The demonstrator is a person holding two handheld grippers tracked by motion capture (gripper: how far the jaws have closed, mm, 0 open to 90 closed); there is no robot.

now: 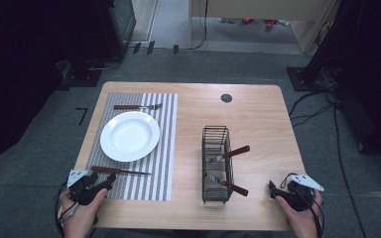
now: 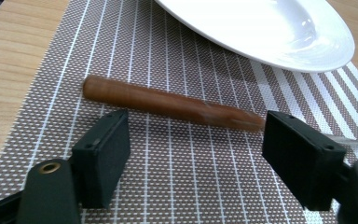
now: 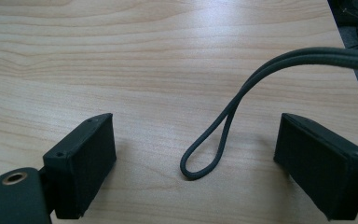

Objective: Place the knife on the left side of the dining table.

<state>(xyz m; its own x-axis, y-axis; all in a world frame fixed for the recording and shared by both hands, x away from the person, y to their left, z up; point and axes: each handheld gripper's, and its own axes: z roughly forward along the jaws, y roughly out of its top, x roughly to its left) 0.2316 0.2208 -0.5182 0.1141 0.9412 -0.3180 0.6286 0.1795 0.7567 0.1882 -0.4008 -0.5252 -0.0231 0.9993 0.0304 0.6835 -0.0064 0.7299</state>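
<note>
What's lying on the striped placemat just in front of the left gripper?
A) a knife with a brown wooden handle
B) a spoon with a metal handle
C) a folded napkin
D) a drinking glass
A: the knife lies on the striped placemat near the white plate, and in the left gripper view its brown wooden handle sits just beyond the left gripper, whose jaws stand open.

A plate (image 1: 129, 136) sat on the mat (image 1: 163, 148), a knife (image 1: 120, 171) before it, a fork (image 1: 137, 106) behind, a basket (image 1: 216, 163) to the right.
</note>
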